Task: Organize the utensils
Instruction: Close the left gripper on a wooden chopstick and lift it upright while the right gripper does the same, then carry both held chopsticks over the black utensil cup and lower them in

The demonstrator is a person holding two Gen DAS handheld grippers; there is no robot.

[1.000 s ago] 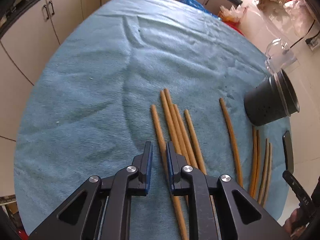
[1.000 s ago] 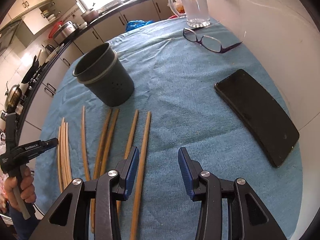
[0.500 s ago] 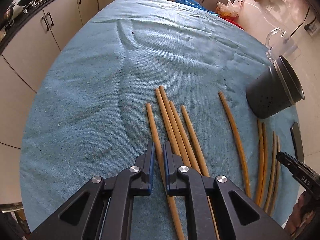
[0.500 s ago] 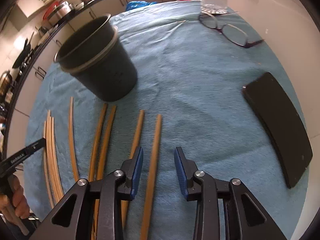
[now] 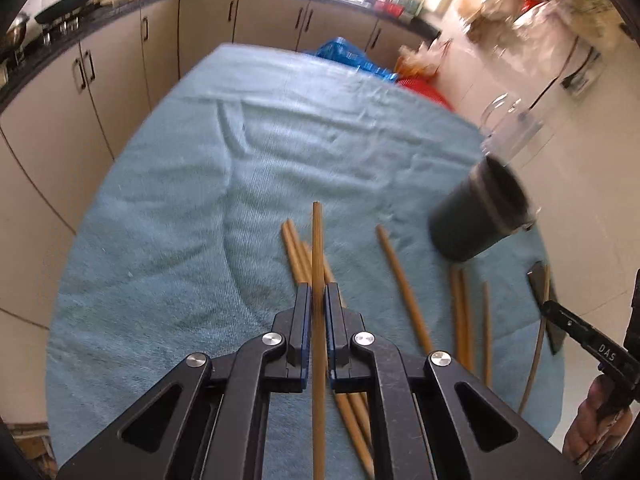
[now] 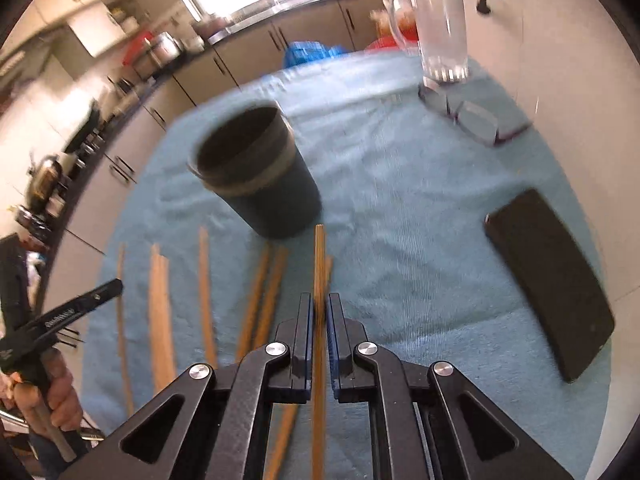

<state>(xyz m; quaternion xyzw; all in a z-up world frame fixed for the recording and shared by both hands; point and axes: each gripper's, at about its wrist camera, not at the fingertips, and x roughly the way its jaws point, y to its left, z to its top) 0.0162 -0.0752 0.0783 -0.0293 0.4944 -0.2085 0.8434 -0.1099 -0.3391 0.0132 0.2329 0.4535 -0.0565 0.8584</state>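
My left claw [image 5: 318,300] pinches one chopstick [image 5: 317,248], lifted off the blue towel [image 5: 168,208]; my right claw [image 6: 319,312], whose jaws have just been closing, clamps another stick [image 6: 319,264]. More sticks [image 6: 256,300] lie loose on the towel below and to the left. The dark holder [image 6: 264,176] stands upright just ahead of my right stick. A phone [image 6: 552,280], glasses [image 6: 472,120] and a clear jug [image 6: 440,32] sit to the right.

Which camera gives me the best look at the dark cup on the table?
The right wrist view: the cup sits near the middle, with its open mouth and whole side visible, though blurred. The left wrist view shows the same cup smaller, at the right, tilted by the lens.
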